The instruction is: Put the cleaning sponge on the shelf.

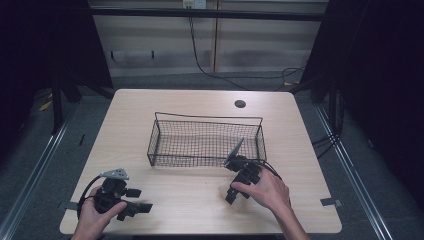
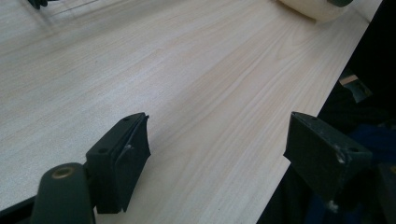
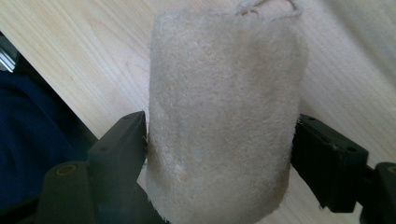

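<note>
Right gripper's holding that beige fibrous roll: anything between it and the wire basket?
Nothing visible. The right gripper is shut on the beige fibrous roll just in front of the wire basket, beside its near right corner. Only the basket's own near wall stands between; its inside looks empty.

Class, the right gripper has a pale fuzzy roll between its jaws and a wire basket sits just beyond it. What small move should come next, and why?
Probably lift the right gripper slightly. Its jaws press both sides of the pale fuzzy roll, which appears gripped, and the wire basket is empty with walls to clear. The left gripper is open over bare table.
</note>
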The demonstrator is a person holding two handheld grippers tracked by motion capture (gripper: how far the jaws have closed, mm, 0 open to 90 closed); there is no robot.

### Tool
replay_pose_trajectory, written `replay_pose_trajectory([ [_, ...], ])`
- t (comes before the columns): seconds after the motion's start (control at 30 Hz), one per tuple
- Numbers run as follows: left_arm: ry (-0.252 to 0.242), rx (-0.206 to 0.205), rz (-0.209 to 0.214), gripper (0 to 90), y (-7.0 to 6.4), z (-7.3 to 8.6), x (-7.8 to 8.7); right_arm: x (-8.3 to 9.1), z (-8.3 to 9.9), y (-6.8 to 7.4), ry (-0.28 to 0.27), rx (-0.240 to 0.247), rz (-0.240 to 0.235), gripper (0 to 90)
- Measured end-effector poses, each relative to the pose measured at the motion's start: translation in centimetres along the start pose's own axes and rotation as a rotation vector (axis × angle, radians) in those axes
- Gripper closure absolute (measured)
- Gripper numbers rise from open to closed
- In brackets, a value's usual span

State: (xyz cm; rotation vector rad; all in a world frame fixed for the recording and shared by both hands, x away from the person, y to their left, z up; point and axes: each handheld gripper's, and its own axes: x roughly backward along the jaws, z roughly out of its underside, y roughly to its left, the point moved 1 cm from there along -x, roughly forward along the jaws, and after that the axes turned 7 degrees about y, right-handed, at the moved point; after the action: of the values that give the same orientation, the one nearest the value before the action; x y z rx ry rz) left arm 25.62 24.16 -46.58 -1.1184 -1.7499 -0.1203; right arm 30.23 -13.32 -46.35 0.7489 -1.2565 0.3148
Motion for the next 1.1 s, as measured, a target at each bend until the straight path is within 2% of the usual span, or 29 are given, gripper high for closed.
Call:
replay_pose_trajectory([
  [0.4,-0.004,0.005,0.000,21.4,0.0,0.0,0.1,0.0,-0.2,0.3,0.009,0.004,-0.018,25.0],
  [0.67,-0.006,0.002,-0.001,21.4,0.0,0.0,0.1,0.8,0.1,0.1,-0.025,0.015,-0.030,25.1],
  [0.83,0.001,0.002,0.001,21.4,0.0,0.0,0.0,1.1,0.2,0.2,-0.026,0.023,-0.041,25.2],
  [1.1,-0.005,-0.001,-0.001,21.4,0.0,0.0,0.1,1.5,0.0,0.6,-0.019,0.039,-0.032,25.2],
])
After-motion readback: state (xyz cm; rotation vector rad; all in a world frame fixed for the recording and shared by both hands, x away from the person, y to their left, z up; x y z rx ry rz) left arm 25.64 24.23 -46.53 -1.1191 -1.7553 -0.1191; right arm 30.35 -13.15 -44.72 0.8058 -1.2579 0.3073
